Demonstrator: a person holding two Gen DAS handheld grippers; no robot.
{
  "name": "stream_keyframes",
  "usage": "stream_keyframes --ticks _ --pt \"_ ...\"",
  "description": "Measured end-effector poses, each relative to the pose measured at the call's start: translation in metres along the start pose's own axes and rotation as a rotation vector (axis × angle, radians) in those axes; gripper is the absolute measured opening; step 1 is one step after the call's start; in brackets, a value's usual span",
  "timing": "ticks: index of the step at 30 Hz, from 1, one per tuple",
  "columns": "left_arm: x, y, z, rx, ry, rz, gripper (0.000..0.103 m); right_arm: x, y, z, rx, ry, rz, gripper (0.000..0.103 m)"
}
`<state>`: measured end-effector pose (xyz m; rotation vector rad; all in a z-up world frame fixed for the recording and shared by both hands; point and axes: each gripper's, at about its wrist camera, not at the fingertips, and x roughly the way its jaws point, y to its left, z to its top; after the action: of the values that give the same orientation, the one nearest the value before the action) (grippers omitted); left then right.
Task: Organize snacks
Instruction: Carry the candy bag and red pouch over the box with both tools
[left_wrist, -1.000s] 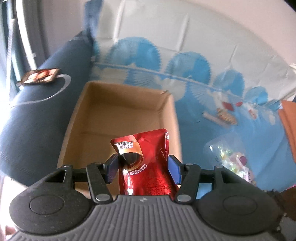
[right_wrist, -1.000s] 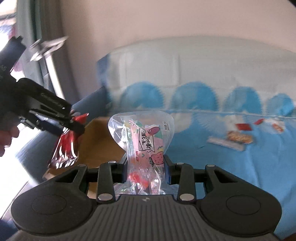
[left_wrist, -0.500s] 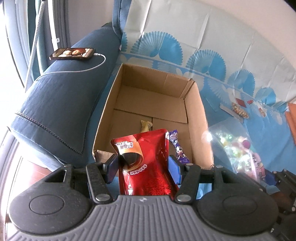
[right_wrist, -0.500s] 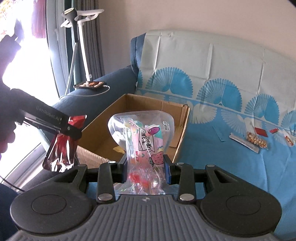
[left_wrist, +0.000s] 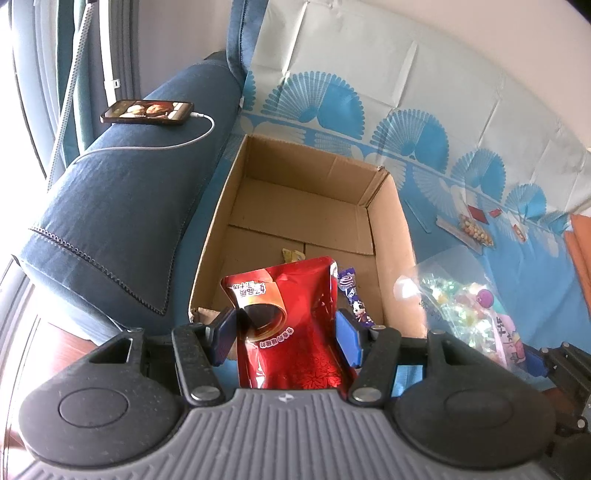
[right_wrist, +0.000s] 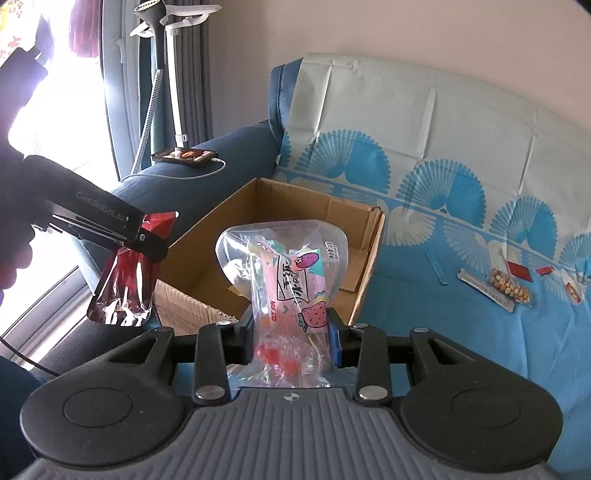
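A blue sofa (right_wrist: 424, 314) under a fan-print cover bears an open cardboard box (left_wrist: 391, 236) beside its armrest; at the left, the left gripper (left_wrist: 286, 332) pinches a red foil pouch (left_wrist: 295, 332) over the box's near edge; to its right, the right gripper (right_wrist: 291, 339) squeezes a clear candy bag (right_wrist: 284, 280) just before the box; small wrapped snacks (right_wrist: 509, 288) lie farther right on the seat.

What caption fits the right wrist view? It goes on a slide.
Right gripper holds a clear candy bag near the open cardboard box; left gripper holds a red pouch.
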<state>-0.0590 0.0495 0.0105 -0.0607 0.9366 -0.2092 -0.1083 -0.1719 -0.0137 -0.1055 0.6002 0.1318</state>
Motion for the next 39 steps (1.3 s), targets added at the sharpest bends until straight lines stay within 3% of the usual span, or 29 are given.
stream_keyframes --ticks 25,39 --pt "0.004 -0.006 0.007 0.021 -0.006 0.000 0.063 0.005 -0.004 -0.001 0.014 0.003 -0.005 0.039" --pt "0.018 -0.004 0.046 0.000 -0.051 -0.019 0.063 0.029 -0.017 0.025 0.083 -0.025 -0.019 0.040"
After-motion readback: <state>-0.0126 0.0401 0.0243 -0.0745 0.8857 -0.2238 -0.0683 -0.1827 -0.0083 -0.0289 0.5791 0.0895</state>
